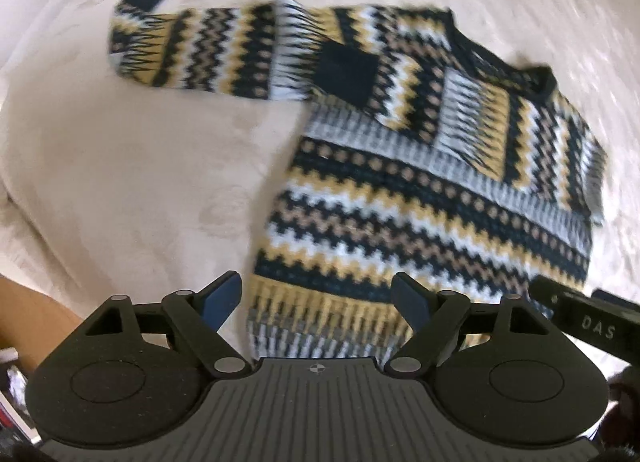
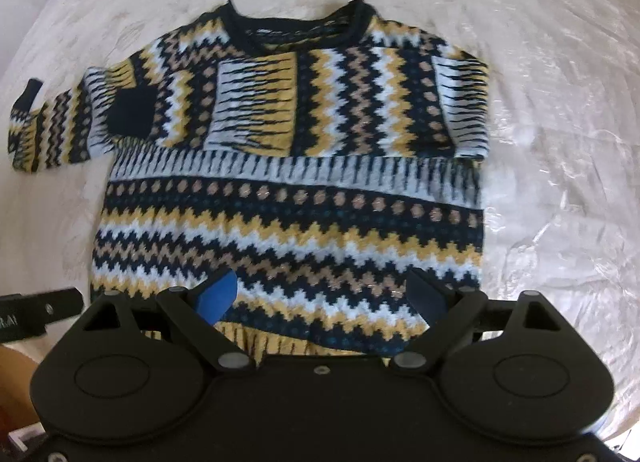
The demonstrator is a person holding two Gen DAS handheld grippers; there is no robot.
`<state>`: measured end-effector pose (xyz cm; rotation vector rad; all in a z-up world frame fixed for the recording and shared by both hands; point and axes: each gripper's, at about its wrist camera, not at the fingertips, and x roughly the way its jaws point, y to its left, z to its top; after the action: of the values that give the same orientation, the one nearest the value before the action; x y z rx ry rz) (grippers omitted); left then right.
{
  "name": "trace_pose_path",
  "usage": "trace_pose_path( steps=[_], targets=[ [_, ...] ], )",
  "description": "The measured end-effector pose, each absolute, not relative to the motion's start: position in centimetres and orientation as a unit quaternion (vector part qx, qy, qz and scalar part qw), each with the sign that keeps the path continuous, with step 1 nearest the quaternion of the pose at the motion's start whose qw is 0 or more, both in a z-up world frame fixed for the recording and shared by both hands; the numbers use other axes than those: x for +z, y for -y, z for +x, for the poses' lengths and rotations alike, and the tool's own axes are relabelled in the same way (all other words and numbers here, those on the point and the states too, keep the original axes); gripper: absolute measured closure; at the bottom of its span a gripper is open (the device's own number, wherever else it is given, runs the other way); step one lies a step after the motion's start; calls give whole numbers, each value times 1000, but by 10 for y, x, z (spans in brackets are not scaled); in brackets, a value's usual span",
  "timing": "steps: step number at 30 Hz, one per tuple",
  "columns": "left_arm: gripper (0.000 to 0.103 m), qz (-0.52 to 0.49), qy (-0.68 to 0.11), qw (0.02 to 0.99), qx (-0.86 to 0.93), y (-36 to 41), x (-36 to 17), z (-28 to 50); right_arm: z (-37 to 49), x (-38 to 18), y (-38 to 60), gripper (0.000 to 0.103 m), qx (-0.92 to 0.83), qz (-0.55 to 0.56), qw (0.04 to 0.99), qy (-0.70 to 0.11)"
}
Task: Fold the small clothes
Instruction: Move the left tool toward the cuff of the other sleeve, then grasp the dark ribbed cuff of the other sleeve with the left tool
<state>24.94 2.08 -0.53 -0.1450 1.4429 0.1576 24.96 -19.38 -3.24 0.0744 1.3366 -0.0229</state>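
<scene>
You have a cream, faintly patterned cloth-covered surface (image 2: 540,101) under everything. Lying flat on it is 1 knitted sweater (image 2: 288,197), zigzag-striped in navy, yellow, white and tan, collar away from you, 1 sleeve (image 1: 192,49) stretched out sideways.

A cream, faintly patterned bedspread (image 2: 540,109) fills both views; at the lower left of the left-wrist frame, a brown wooden edge (image 1: 36,314) and blurred clutter (image 1: 12,394).
</scene>
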Motion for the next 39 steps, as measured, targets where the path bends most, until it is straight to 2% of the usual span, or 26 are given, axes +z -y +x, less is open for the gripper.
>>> trace_pose_path(
  steps=[2, 4, 11, 15, 19, 25, 39],
  targets=[
    [35, -84, -647, 754, 78, -36, -5, 249, 251, -32, 188, 11, -7, 31, 786, -618],
    [41, -110, -632, 763, 76, -53, -6, 251, 253, -32, 184, 11, -7, 36, 788, -615],
    [41, -180, -559, 807, 61, -137, -17, 279, 265, -26, 162, 11, -26, 67, 799, -597],
    [41, -140, -544, 824, 77, -182, -30, 315, 275, -29, 140, 11, -40, 64, 802, -593],
    [41, -83, -527, 840, 99, -222, -40, 353, 285, -33, 116, 18, -50, 69, 801, -592],
    [41, -41, -523, 841, 132, -268, -63, 409, 300, -34, 88, 18, -67, 89, 801, -588],
    [41, 55, -517, 842, 144, -267, -127, 485, 326, -32, 75, 18, -99, 111, 789, -596]
  ],
)
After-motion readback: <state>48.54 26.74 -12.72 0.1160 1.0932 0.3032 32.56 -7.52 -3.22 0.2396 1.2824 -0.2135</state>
